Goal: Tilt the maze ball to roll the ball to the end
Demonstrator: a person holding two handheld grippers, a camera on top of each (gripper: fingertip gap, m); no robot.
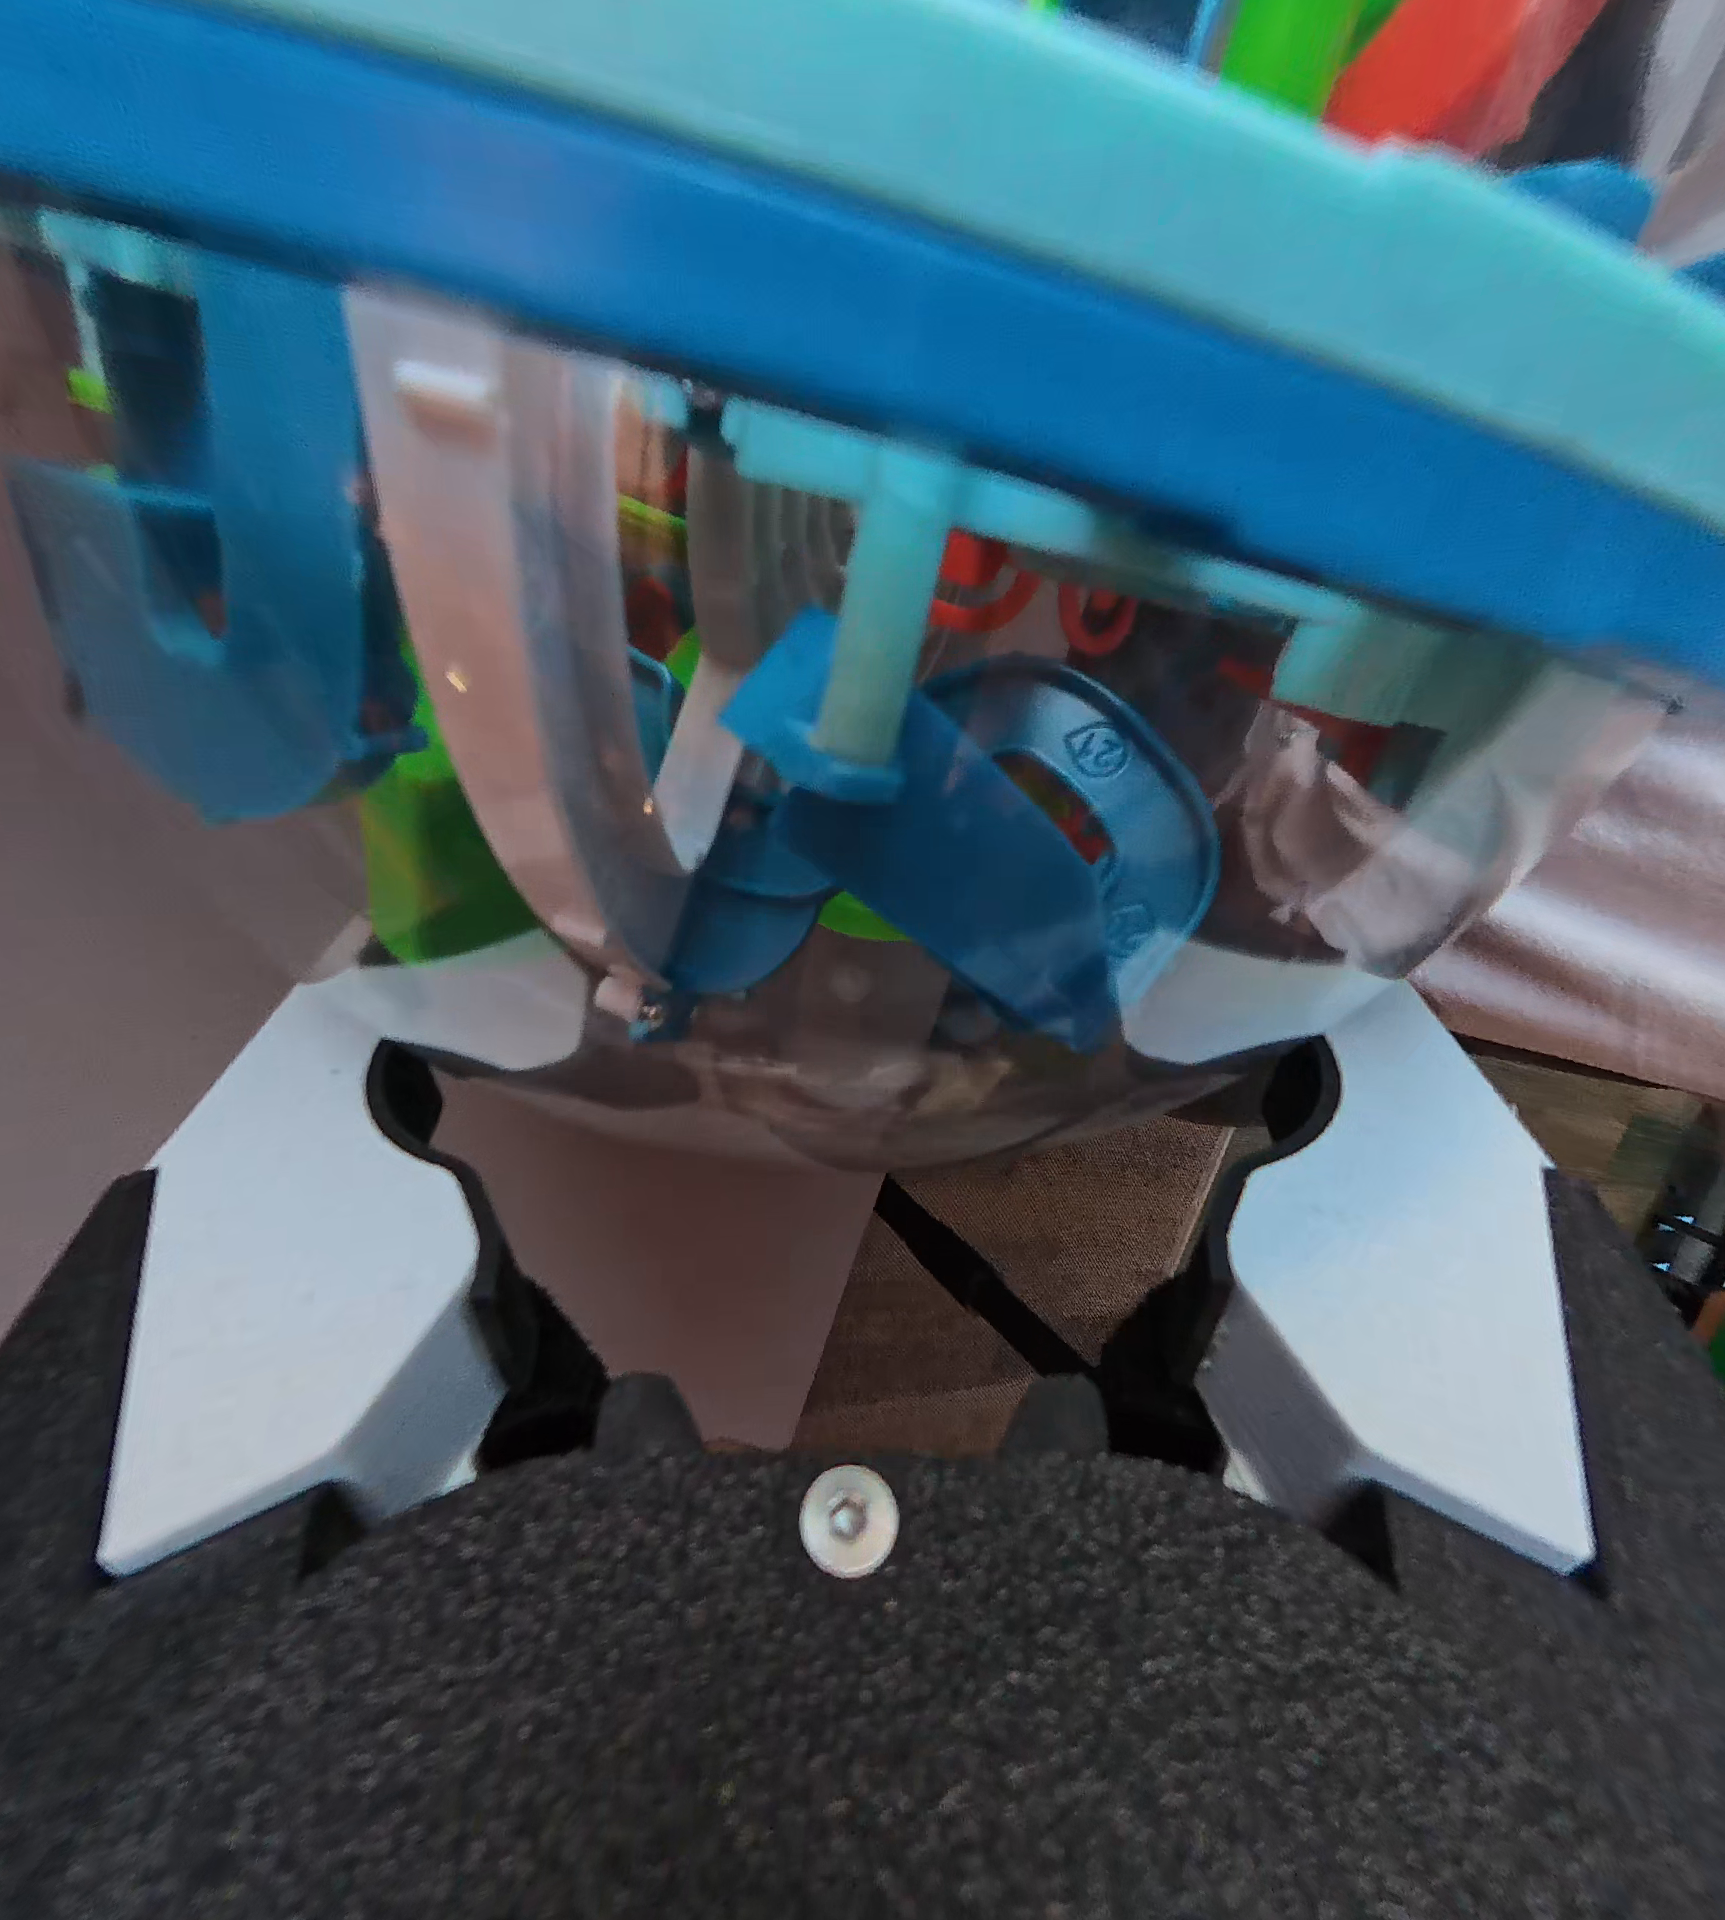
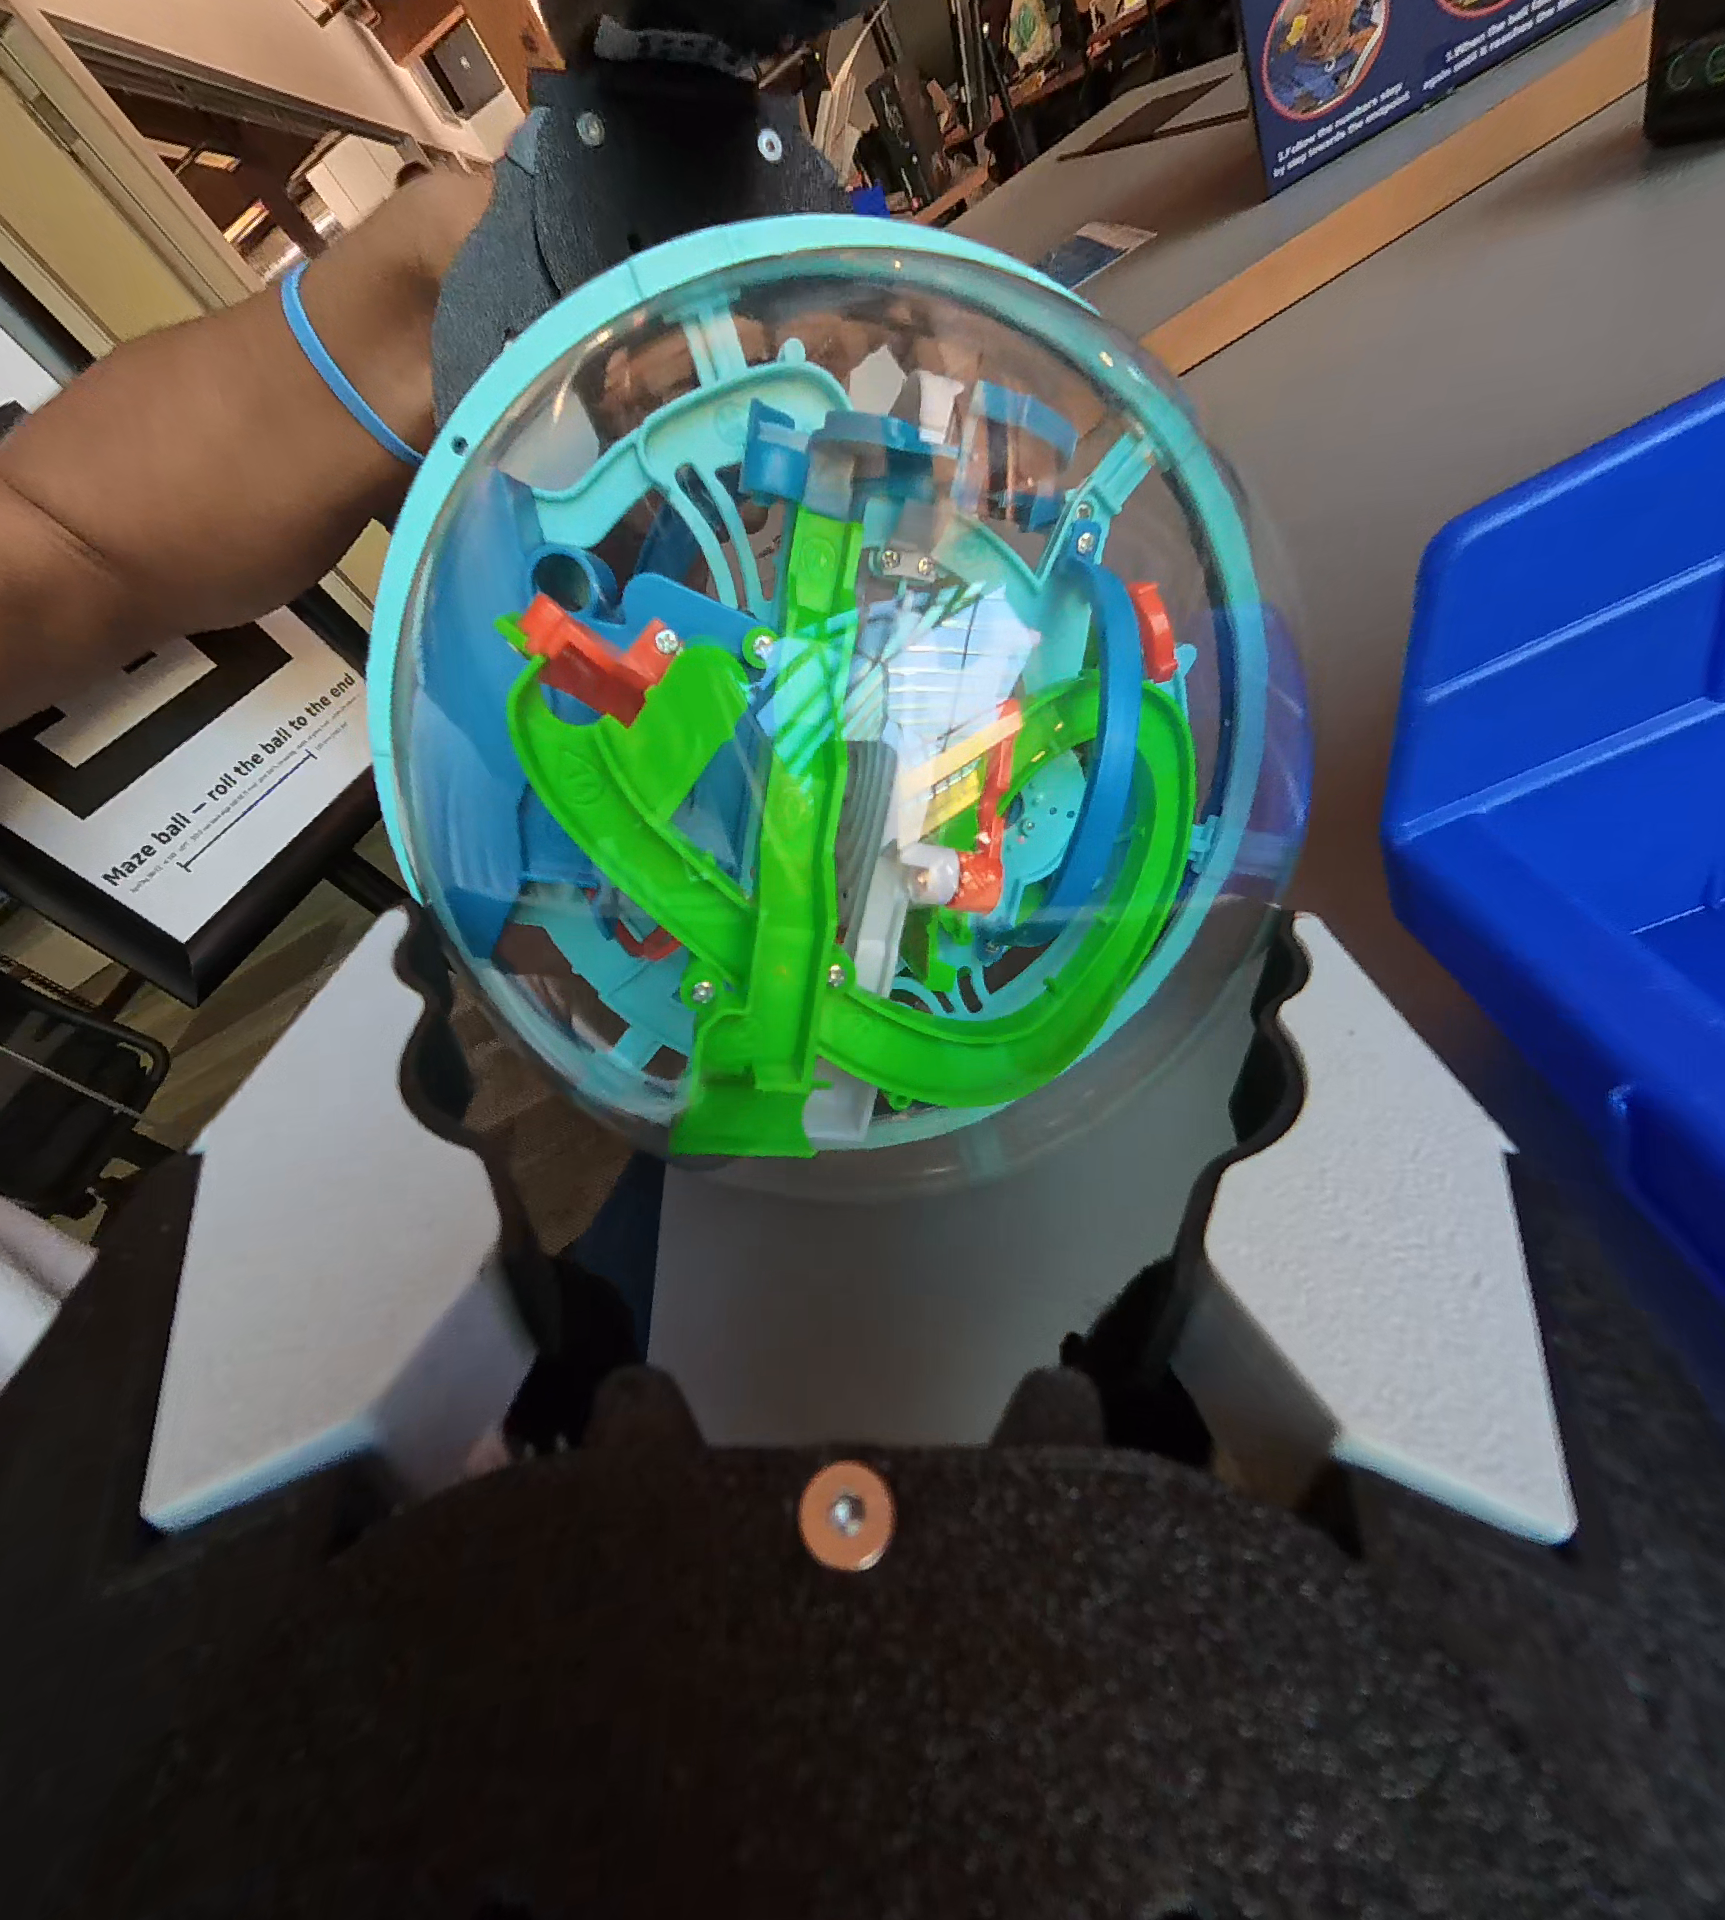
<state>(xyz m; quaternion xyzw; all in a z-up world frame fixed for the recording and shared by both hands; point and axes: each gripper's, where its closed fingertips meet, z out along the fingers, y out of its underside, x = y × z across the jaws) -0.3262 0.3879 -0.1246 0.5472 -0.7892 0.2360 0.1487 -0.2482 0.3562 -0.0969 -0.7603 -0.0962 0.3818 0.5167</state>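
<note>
Both grippers are cradling the maze ball (image 2: pixel 837 686) between wide-spread fingers: my right gripper (image 2: pixel 853 997) from below, above the grey table (image 2: pixel 1357 436), my left gripper (image 1: pixel 853 1029) opposite. I'm judging slow, small tilts best; I cannot spot the little ball.

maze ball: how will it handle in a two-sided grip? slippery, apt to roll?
The maze ball has a smooth, glossy clear shell, so it is probably slippery against flat fingers. Being round, it would likely roll if set on the grey table. The hollow shell around thin plastic tracks suggests it is stiff, light for its size, and may crack if squeezed.
</note>
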